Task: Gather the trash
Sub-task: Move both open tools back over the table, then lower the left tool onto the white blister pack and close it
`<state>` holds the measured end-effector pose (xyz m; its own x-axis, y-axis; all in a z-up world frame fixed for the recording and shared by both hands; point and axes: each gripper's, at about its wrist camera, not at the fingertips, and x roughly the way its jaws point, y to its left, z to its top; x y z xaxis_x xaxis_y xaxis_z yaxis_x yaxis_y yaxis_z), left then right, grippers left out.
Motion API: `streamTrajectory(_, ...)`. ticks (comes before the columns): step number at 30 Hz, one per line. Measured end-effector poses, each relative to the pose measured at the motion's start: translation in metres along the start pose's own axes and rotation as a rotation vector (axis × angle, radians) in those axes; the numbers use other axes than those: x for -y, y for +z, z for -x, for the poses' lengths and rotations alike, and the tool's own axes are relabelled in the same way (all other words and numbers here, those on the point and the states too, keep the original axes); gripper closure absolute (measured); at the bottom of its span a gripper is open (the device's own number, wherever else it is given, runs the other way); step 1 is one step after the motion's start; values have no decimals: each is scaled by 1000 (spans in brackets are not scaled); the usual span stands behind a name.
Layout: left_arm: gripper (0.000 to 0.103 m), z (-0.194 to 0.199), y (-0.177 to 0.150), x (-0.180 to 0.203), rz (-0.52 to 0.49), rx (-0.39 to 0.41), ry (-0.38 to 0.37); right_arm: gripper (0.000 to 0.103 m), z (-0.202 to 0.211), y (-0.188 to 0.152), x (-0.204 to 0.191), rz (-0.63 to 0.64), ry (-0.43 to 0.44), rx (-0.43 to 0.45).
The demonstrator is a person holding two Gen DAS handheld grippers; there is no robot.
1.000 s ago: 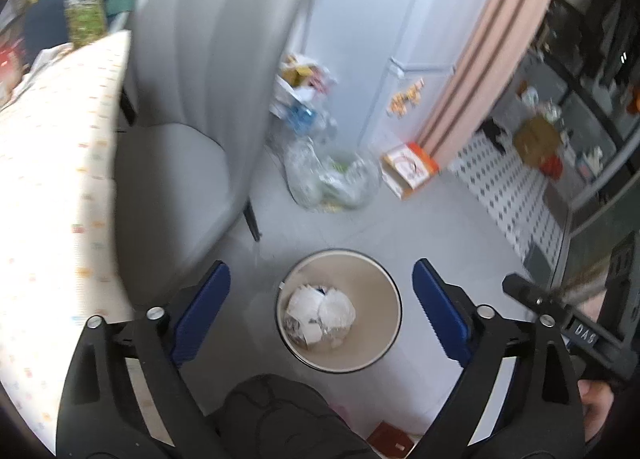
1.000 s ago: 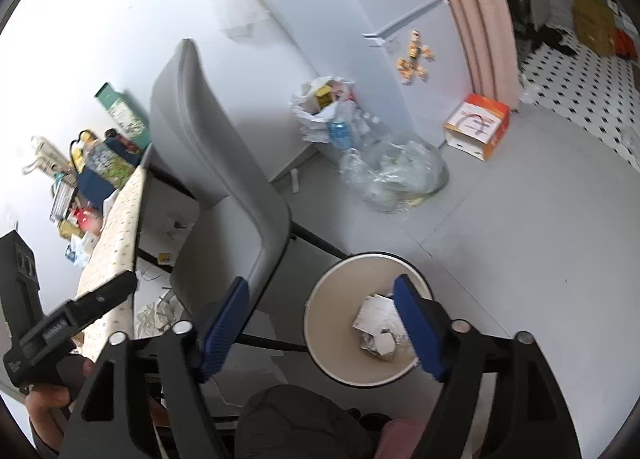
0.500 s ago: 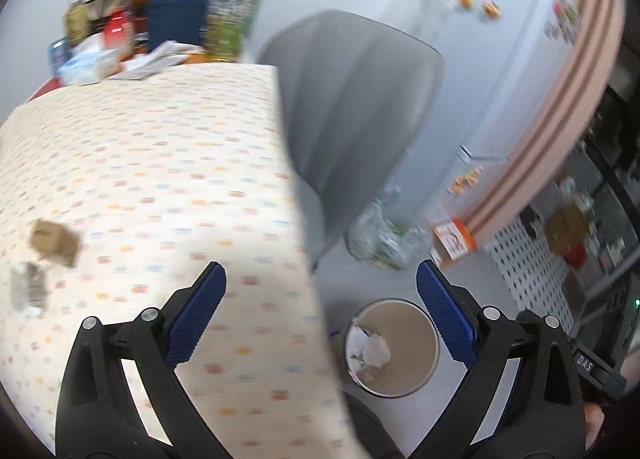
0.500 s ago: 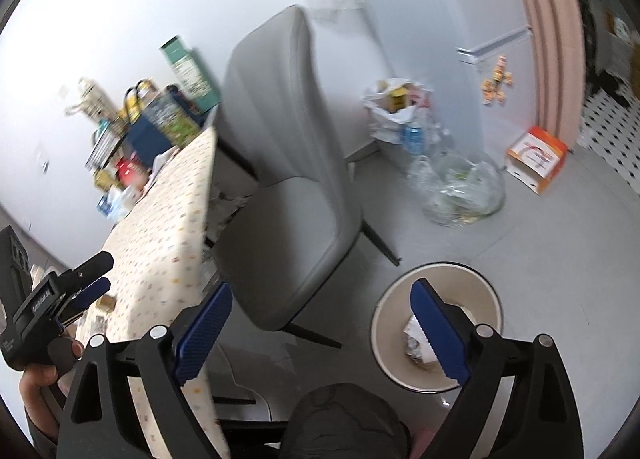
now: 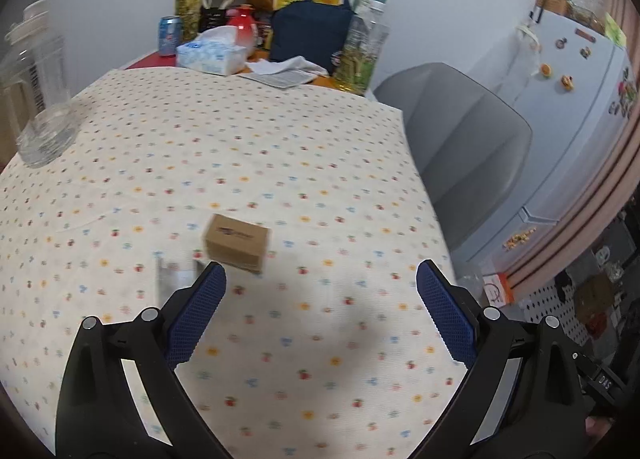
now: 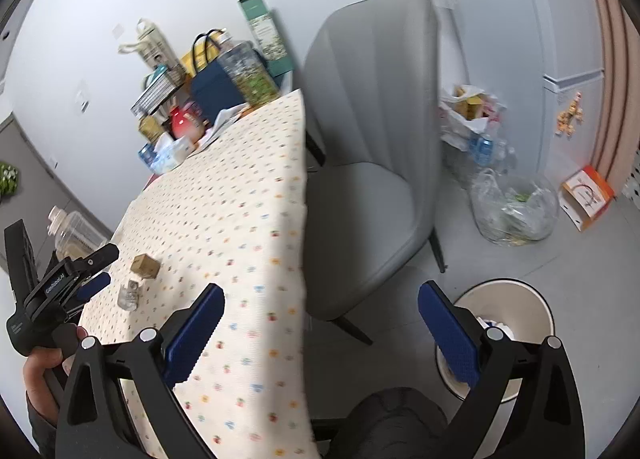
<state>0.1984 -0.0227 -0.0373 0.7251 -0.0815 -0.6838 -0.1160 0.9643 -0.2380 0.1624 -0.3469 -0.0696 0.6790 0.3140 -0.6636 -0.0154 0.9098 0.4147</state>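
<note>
The left gripper [image 5: 321, 291] is hovering over the dotted tablecloth [image 5: 248, 163], its jaws spread wide and gripping nothing. A small cardboard box [image 5: 237, 243] is lying just beyond its fingertips, with a clear wrapper [image 5: 176, 279] sitting beside it. The right gripper [image 6: 320, 315] is hanging over the table edge, jaws likewise spread and empty. The bin [image 6: 532, 299] is standing on the floor near the grey chair [image 6: 372, 163], holding crumpled paper.

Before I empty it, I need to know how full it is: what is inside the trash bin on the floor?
The trash bin holds some crumpled white paper at the bottom. The right gripper's finger covers part of the inside, so the rest cannot be seen.
</note>
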Motion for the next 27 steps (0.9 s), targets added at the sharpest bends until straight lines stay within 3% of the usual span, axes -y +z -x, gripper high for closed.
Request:
streamTrajectory(11,8,-6,-4,-56,53,-10,155,8,-24,-2,-44,66,46,-32)
streamTrajectory(24,9,-38,-9,-53,32,-57,254,8,-27,-1,-44,68,46,-40)
streamTrajectory(27,19,-46,-11,-54,39,-79,254,8,-32,2,-48,82,48,-43)
